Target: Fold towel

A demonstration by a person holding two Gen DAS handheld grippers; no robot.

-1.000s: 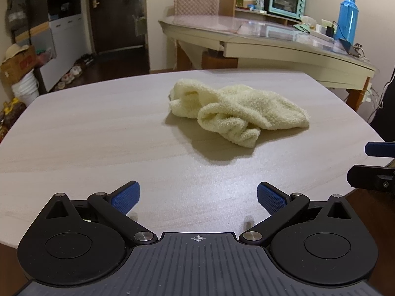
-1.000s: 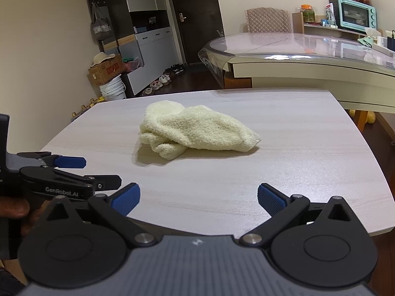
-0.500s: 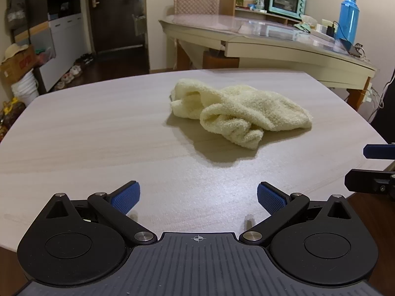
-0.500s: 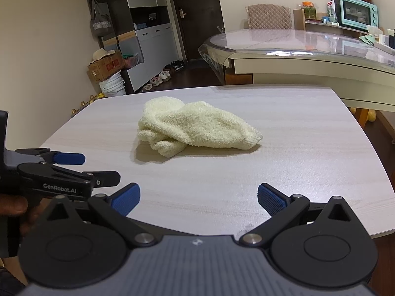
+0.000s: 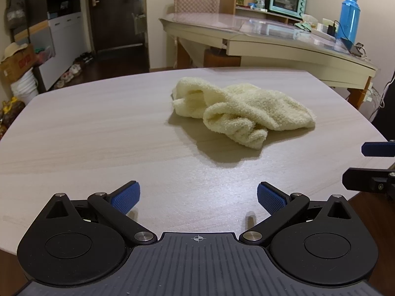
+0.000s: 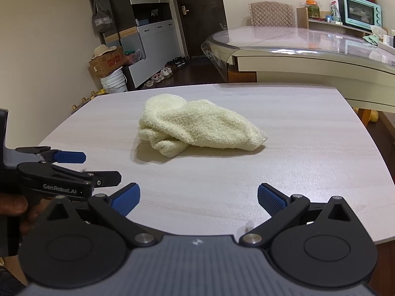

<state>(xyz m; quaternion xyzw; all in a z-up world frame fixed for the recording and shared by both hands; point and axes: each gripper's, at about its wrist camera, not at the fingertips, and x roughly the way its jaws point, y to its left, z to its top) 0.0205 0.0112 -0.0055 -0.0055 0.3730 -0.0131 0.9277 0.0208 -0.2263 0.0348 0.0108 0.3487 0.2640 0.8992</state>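
A crumpled cream towel (image 5: 237, 113) (image 6: 197, 127) lies bunched near the middle of the pale wood table (image 5: 86, 133) (image 6: 308, 153). My left gripper (image 5: 198, 197) hovers open over the near table edge, well short of the towel, with nothing between its blue pads. My right gripper (image 6: 198, 196) is open too and empty, at about the same distance from the towel. In the right wrist view the left gripper (image 6: 98, 167) shows at the left, held by a hand (image 6: 12, 204). The right gripper's fingers (image 5: 377, 149) poke in at the right edge of the left wrist view.
Behind the table stands a glass-topped counter (image 5: 271, 37) (image 6: 308, 49) with a teal toaster oven (image 5: 286, 1) and a blue bottle (image 5: 349, 17). A cardboard box, white buckets (image 6: 113, 81) and shoes sit by cabinets at the left. A dark door (image 6: 197, 12) is at the back.
Both grippers have edged slightly forward toward the towel, which now looks a little nearer. The towel itself has not moved, and both grippers stay open.
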